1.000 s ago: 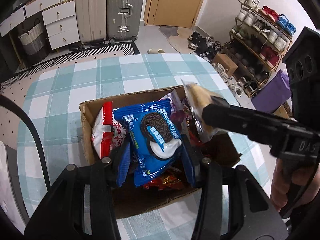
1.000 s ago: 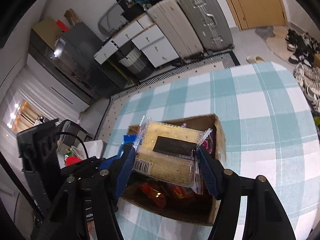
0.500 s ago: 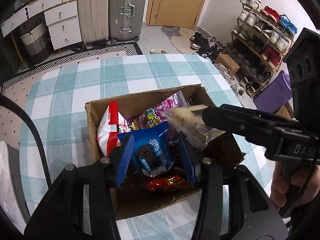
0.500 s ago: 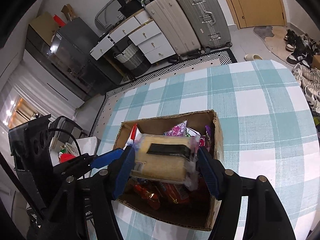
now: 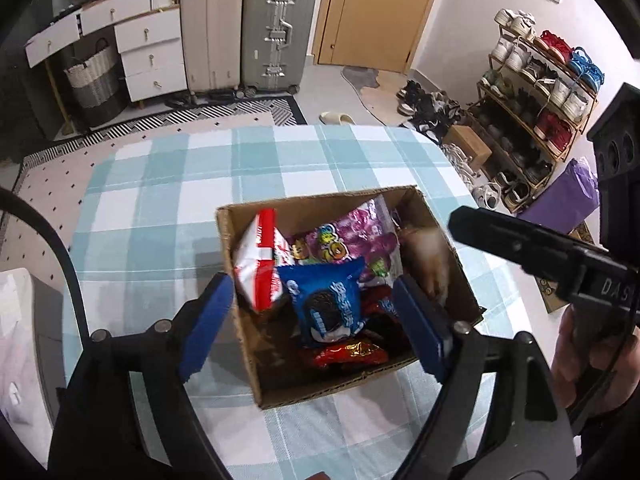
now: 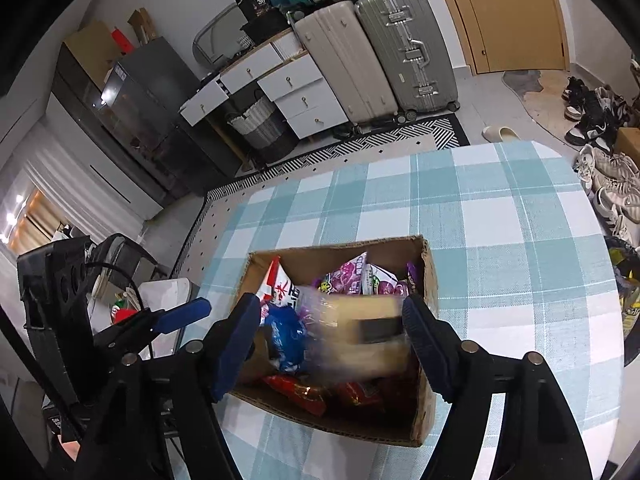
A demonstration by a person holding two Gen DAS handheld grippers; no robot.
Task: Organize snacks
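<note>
An open cardboard box [image 5: 236,280] [image 6: 427,272] stands on the checked tablecloth. It holds a blue Oreo packet [image 5: 326,300], a red-and-white bag [image 5: 260,264], a purple candy bag [image 5: 356,236] and red packets [image 5: 344,354]. My left gripper [image 5: 312,320] hangs open and empty above the box. My right gripper [image 6: 326,340] is open above the box's right side. The clear-wrapped cracker packet [image 6: 360,336] is blurred between its fingers, falling into the box; it also shows in the left wrist view [image 5: 430,256].
The table [image 6: 520,240] carries a teal-and-white checked cloth. Suitcases [image 5: 276,28] and white drawers [image 5: 148,52] stand beyond it on the far side. A shoe rack [image 5: 540,92] and a purple bag [image 5: 568,200] stand to the right of the table.
My left gripper opened and let the Oreo packet drop into the box. My right gripper opened over the box and the cracker packet is falling out of it.
</note>
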